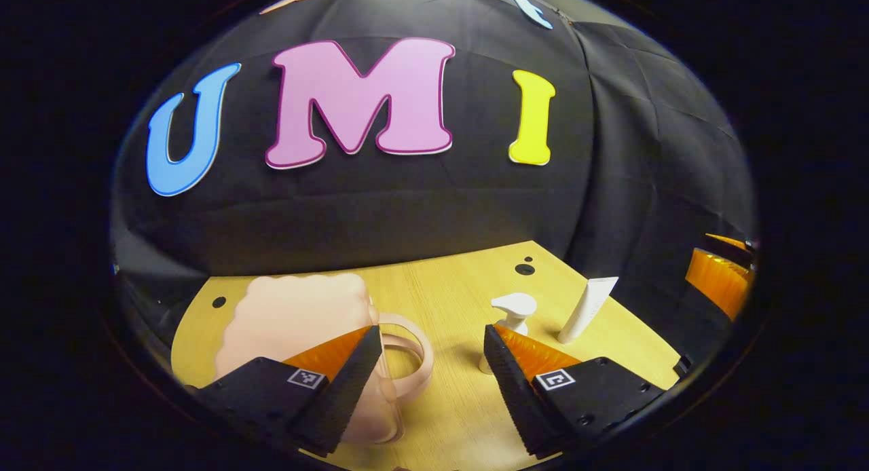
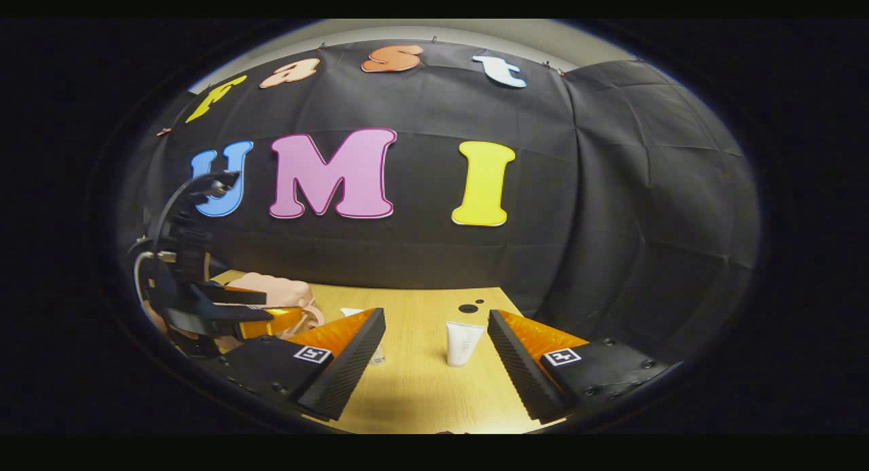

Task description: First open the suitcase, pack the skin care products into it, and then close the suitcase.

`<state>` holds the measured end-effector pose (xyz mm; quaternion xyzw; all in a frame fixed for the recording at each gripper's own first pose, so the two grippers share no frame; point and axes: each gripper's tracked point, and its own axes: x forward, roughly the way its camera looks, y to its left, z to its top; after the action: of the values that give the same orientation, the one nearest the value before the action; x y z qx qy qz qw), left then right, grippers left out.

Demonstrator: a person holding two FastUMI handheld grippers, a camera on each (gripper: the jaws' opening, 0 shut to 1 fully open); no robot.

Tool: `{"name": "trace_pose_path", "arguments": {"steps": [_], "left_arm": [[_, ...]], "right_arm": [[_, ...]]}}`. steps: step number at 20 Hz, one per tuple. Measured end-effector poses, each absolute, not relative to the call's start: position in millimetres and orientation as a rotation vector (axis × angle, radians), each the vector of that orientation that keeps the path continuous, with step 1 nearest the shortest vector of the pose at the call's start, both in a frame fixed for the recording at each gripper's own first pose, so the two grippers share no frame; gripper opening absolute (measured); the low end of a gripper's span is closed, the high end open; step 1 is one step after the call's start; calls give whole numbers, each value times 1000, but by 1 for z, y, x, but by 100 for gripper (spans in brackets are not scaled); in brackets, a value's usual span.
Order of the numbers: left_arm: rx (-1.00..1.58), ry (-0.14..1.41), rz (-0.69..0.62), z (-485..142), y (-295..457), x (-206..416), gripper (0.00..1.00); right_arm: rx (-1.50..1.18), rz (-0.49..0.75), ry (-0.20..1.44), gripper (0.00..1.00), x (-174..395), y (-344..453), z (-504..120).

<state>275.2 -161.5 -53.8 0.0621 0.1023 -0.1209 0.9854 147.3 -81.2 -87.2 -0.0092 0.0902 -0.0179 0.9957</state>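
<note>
1. Jaws of both grippers are seen spread wide with nothing held: the left gripper (image 1: pixel 428 362) hangs just above the surface, and the right gripper (image 2: pixel 434 352) hovers farther back, level with it.
2. A pink suitcase (image 1: pixel 299 322) with a scalloped edge and a looped handle lies closed on the surface, partly behind the left gripper's left finger; in the right gripper view it is seen at the far left, behind the left gripper (image 2: pixel 224 315).
3. Opening is judged to be the step in hand, since the lid is still down and no product has been packed.
4. Two skin care products stand upright to the right of the suitcase, apart from it: a white pump bottle (image 1: pixel 512 311), partly hidden by the left gripper's right finger, and a white tube (image 1: pixel 587 308) beyond it, standing on its cap.
5. For the next move, the left jaws would need to be brought to the suitcase's lid edge or handle and closed there; where a latch or zip sits cannot be told.
6. A pale wooden surface (image 1: pixel 448 294) carries everything, with black cloth behind.
</note>
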Motion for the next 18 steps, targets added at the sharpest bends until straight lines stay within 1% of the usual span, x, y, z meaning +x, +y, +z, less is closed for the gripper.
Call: {"name": "trace_pose_path", "arguments": {"steps": [4, 9, 11, 14, 15, 16, 17, 18], "left_arm": [[141, 291, -207, -89, -175, 323, 97], [82, 410, -169, -129, -183, 347, 96], [83, 428, -121, -137, -178, 357, 87], [80, 457, -45, -152, -167, 372, 79], [82, 472, -64, -158, -167, 374, 65], [106, 486, -12, -160, -154, 374, 58], [84, 509, -4, -167, -153, 377, 30], [68, 509, -13, -166, -156, 378, 20]], "right_arm": [[22, -75, 212, 97, 172, -104, -97], [-40, -104, 238, 97, 179, -126, -112], [-45, -106, 260, 97, 178, -128, -120], [-40, -108, 278, 97, 177, -126, -125], [-41, -107, 278, 97, 177, -124, -126], [-44, -105, 278, 97, 177, -122, -126], [-50, -102, 278, 97, 177, -120, -127], [-56, -100, 279, 97, 177, -118, -128]]}}
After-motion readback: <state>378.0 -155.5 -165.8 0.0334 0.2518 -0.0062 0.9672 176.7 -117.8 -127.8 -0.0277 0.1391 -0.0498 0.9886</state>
